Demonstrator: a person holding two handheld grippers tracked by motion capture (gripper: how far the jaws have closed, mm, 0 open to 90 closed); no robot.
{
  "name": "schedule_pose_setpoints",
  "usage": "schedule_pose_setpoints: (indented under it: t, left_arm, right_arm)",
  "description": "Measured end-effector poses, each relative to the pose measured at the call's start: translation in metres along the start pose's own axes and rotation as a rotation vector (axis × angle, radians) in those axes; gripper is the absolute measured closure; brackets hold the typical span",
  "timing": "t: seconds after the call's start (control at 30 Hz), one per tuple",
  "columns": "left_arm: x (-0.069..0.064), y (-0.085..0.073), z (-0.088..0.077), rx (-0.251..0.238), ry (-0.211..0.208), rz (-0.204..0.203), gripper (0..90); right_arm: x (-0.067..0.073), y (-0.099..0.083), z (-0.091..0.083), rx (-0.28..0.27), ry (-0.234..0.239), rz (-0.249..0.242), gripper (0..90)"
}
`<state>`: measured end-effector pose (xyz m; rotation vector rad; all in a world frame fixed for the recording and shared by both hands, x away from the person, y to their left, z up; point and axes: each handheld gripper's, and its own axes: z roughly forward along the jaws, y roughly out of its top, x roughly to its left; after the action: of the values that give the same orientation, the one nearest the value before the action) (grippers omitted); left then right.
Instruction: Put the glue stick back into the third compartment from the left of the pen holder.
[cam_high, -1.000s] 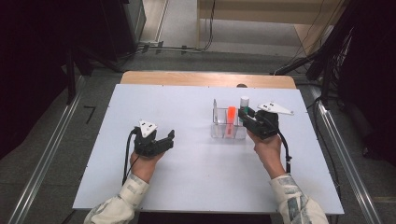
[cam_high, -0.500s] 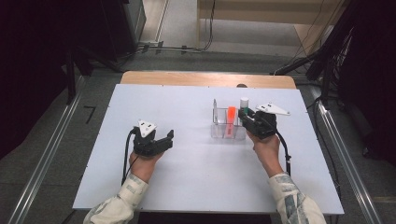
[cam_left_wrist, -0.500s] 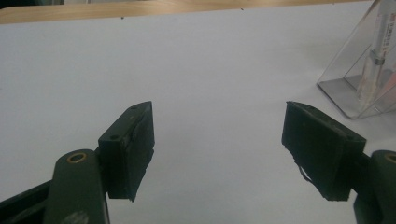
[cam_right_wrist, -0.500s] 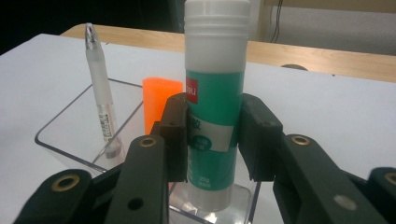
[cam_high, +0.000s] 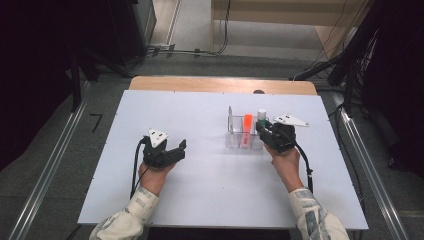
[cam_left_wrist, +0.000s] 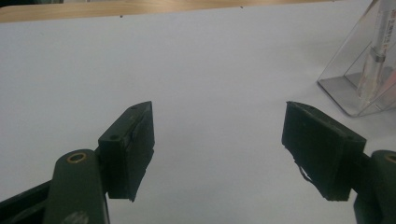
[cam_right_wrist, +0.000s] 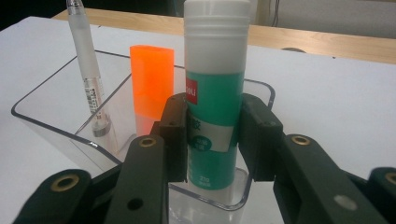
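Glue stick (cam_right_wrist: 215, 100): white cap, green-and-white label, upright in the right end of the clear organizer (cam_right_wrist: 42, 122). Gripped on both sides by black pads, base at the organizer's floor.

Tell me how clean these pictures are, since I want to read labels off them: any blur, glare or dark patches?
High view: table evenly lit, surroundings dark, small items soft. Left gripper view: jaws sharp, clear holder at the edge slightly blurred. Right gripper view: glue stick fairly sharp with its fine print soft, white cap slightly washed out, pen print too small to read.
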<state>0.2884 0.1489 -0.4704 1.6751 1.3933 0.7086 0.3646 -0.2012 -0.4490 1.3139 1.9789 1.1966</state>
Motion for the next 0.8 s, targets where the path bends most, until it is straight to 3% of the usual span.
schedule_pose_setpoints:
  t: [0.47, 0.8]
  left_arm:
    - [0.0002, -0.0001, 0.0002, -0.001, -0.003, -0.001, 25.7]
    - [0.0001, -0.0001, -0.0002, 0.0, -0.002, 0.001, 25.6]
  right_arm:
    - [0.0017, -0.0007, -0.0002, 0.021, 0.016, 0.003, 61.3]
    - [0.0005, 0.0013, -0.0059, -0.001, 0.022, 0.009, 60.9]
